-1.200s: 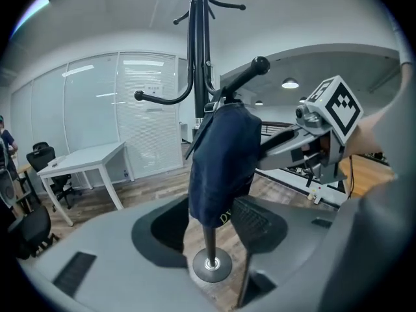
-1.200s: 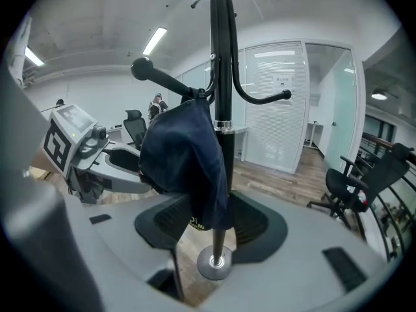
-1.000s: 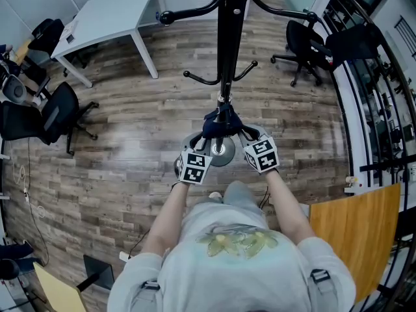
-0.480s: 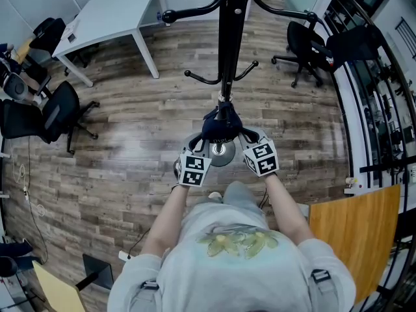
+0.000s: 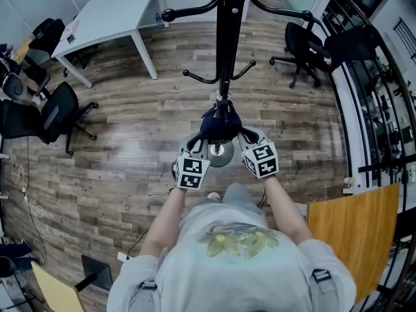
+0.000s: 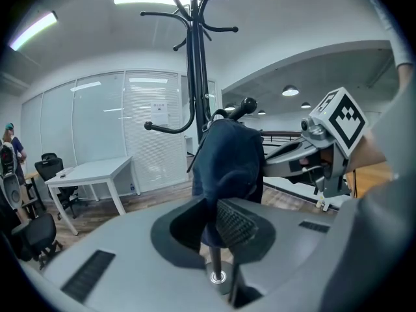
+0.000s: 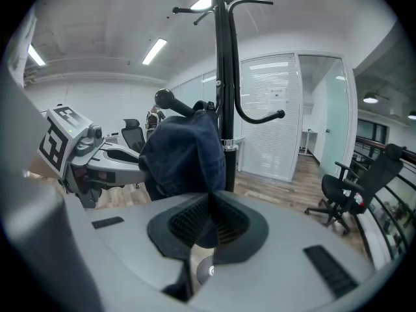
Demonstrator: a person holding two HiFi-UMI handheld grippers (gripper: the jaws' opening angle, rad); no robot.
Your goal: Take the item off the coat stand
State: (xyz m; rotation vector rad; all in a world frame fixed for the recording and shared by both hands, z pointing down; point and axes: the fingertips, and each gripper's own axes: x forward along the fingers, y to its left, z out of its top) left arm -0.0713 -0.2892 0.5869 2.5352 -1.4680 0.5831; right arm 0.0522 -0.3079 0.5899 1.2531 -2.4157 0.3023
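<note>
- Head view: the coat stand (image 5: 227, 38) is a black pole from the top centre down to the middle of the frame, and its long axis is upright.
- The dark blue cloth item (image 5: 220, 127) hangs at the frame centre on a low hook (image 6: 247, 104) with a ball end, just above both grippers. I judge it must rise over that ball to come free.
- The left gripper (image 5: 203, 145) has just been closing and now pinches the cloth at the item's lower left. The right gripper (image 5: 240, 138) is clenched on the cloth at the lower right. Both are equally near.
</note>
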